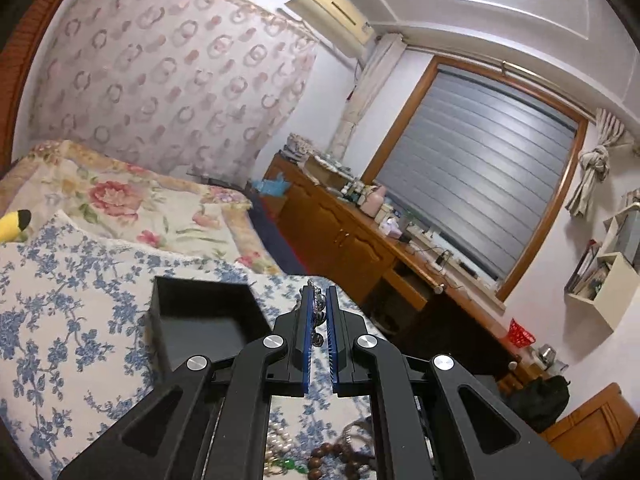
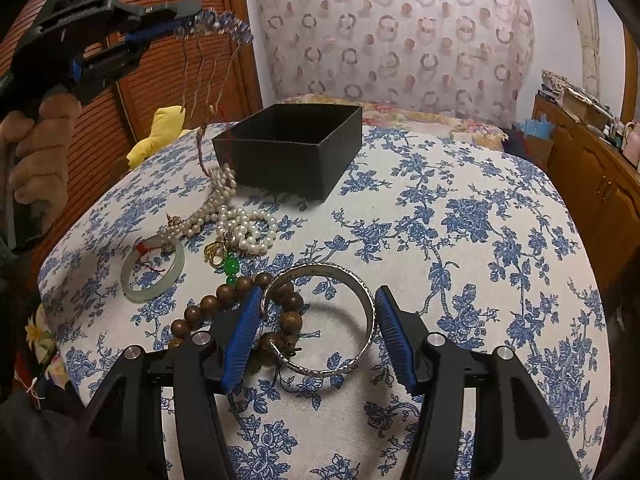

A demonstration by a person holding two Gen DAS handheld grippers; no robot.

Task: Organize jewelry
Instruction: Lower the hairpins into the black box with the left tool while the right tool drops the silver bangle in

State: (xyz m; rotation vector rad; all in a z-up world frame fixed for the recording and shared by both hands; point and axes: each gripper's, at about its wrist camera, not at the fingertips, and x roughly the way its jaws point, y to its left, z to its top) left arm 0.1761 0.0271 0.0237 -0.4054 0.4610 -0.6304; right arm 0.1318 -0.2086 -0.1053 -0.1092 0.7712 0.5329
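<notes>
My left gripper (image 1: 319,292) is shut on a beaded blue-and-silver piece (image 1: 318,308). In the right wrist view that left gripper (image 2: 188,16) is raised left of the open black box (image 2: 288,148), and the beaded piece (image 2: 224,24) trails thin chains down toward the bedspread. Low over the bed, my right gripper (image 2: 320,292) has its blue pads (image 2: 244,332) against both sides of a silver bangle (image 2: 340,364). A wooden bead bracelet (image 2: 224,296) lies under the bangle's left end. Nearby lie a pearl necklace (image 2: 240,224), a jade bangle (image 2: 152,276) and a green pendant (image 2: 231,266).
The blue-flowered bedspread (image 2: 460,240) drops away at its edges. A yellow plush toy (image 2: 160,136) sits behind the jewelry. A person's hand (image 2: 40,152) grips the left tool in front of a slatted wooden door (image 2: 160,72). A wooden dresser (image 1: 340,232) lines the window wall.
</notes>
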